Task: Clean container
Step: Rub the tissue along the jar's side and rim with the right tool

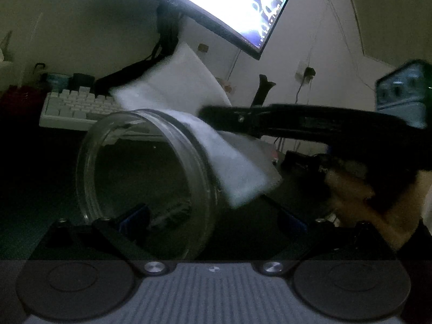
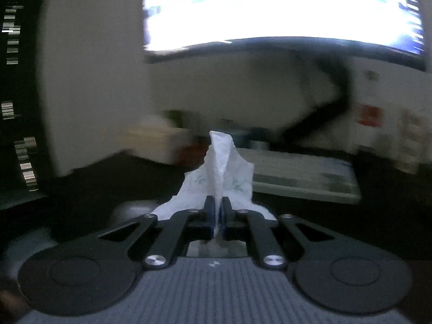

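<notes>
Right now, in the left wrist view, the left gripper point(image 1: 210, 217) holds a clear round glass jar point(image 1: 145, 186) on its side, with the open mouth turned to that gripper's left. One blue-padded finger point(image 1: 135, 216) shows through the glass and the other sits on the far side of the jar, so the fingers look spread wide and pressed on the jar's wall. A soft white tissue point(image 1: 237, 167) lies over the top and right side of the jar, touching the glass. The black right gripper point(image 1: 216, 116) reaches in from the right, above the jar, holding the tissue. Behind the jar sit a white keyboard point(image 1: 78, 105) and a bright screen point(image 1: 229, 5).

Next, in the right wrist view, the right gripper point(image 2: 216, 216) has its two fingers squeezed close together, pinching the crumpled white tissue point(image 2: 220, 172), which sticks up in front of it. This view is blurry. The jar does not show clearly here.

To wipe well, I think the left gripper should keep the jar steady and not let it roll. The right gripper should keep its tight pinch, press the tissue gently on the glass, and rub all the way around. Too hard a push could slide the jar out of the fingers. The inside likely needs a wipe too.
</notes>
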`<state>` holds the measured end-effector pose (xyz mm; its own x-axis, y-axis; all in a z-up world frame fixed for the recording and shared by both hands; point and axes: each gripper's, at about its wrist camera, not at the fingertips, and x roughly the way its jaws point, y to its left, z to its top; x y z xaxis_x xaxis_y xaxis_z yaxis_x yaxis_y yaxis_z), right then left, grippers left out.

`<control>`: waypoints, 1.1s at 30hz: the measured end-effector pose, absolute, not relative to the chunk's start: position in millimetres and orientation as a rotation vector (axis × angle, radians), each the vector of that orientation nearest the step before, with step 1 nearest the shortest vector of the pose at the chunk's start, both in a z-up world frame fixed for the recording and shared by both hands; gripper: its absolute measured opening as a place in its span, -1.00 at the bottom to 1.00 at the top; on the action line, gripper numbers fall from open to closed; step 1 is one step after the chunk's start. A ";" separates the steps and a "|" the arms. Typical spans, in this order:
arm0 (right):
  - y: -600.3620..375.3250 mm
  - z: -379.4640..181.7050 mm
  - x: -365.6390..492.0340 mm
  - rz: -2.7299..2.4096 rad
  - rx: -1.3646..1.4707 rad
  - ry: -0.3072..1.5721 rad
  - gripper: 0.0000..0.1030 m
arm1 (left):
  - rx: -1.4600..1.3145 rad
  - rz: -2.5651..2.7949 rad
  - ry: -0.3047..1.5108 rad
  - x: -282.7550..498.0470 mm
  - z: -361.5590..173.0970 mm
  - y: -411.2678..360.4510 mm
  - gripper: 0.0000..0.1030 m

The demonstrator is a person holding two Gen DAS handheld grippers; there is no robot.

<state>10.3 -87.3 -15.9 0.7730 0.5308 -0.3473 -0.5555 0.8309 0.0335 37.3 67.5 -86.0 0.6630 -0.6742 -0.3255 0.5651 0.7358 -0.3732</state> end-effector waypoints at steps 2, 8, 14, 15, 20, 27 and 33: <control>-84.8 -15.8 6.5 0.618 -0.083 0.350 -0.84 | -0.259 -0.708 0.467 38.7 -86.0 68.1 0.99; -102.2 -23.0 37.8 0.385 -0.096 0.354 -0.83 | -0.301 -0.685 0.461 43.2 -87.1 74.7 0.99; -88.7 -24.0 31.3 0.482 -0.082 0.335 -0.85 | -0.301 -0.671 0.456 45.3 -86.4 70.9 0.99; -84.9 -23.6 25.9 0.524 -0.086 0.330 -0.85 | -0.300 -0.669 0.456 45.6 -86.3 70.6 0.99; -81.8 -20.0 19.7 0.605 -0.070 0.342 -0.85 | -0.298 -0.656 0.458 47.1 -85.4 68.9 0.99; -96.7 -16.6 38.6 0.477 -0.020 0.382 -0.83 | -0.297 -0.641 0.460 49.6 -84.4 66.9 0.99; -73.8 -14.1 22.8 0.595 -0.119 0.344 -0.86 | -0.344 -0.641 0.475 55.2 -84.2 74.3 1.00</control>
<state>22.8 -73.8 -14.1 0.7732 0.5285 -0.3505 -0.5678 0.8231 -0.0116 55.2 74.3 -84.2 0.7015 -0.6399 -0.3138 0.4865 0.7517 -0.4453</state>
